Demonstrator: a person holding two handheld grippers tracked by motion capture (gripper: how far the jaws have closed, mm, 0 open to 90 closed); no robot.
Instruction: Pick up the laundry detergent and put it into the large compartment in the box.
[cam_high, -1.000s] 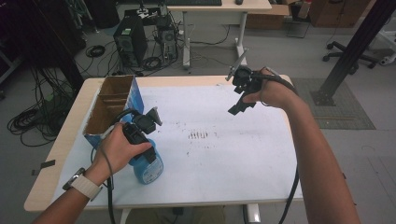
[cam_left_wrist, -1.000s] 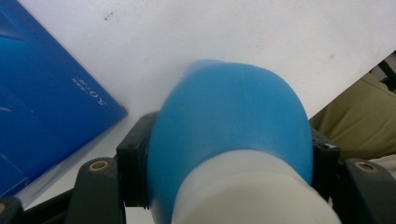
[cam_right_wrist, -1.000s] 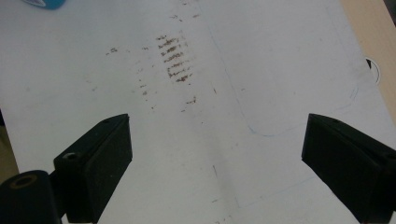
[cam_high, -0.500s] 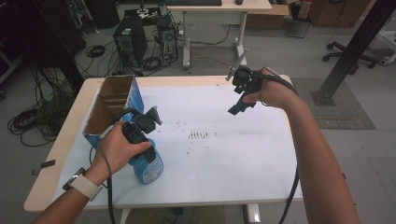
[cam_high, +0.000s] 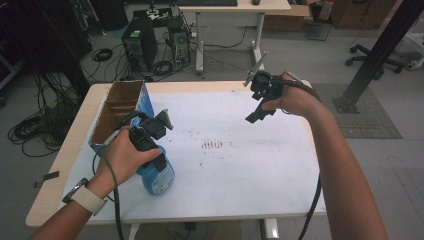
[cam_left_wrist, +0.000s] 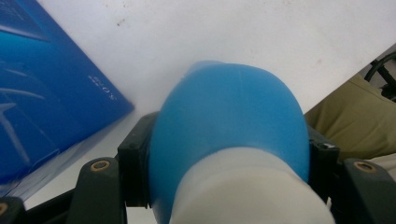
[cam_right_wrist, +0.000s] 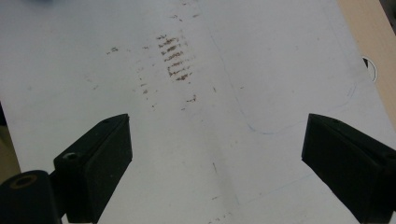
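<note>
A blue plastic bottle with a white label stands near the table's front left. My left gripper is shut on its upper part. In the left gripper view the bottle bulges between the two black jaws, which press its sides. My right gripper hangs over the table's back right, apart from the bottle. In the right gripper view my right gripper has its jaws wide apart, with bare white table between them.
An open cardboard box with a blue side stands just left of the bottle, by the table's left edge. A patch of brown marks is on the white tabletop. Computers, cables and a desk lie on the floor beyond.
</note>
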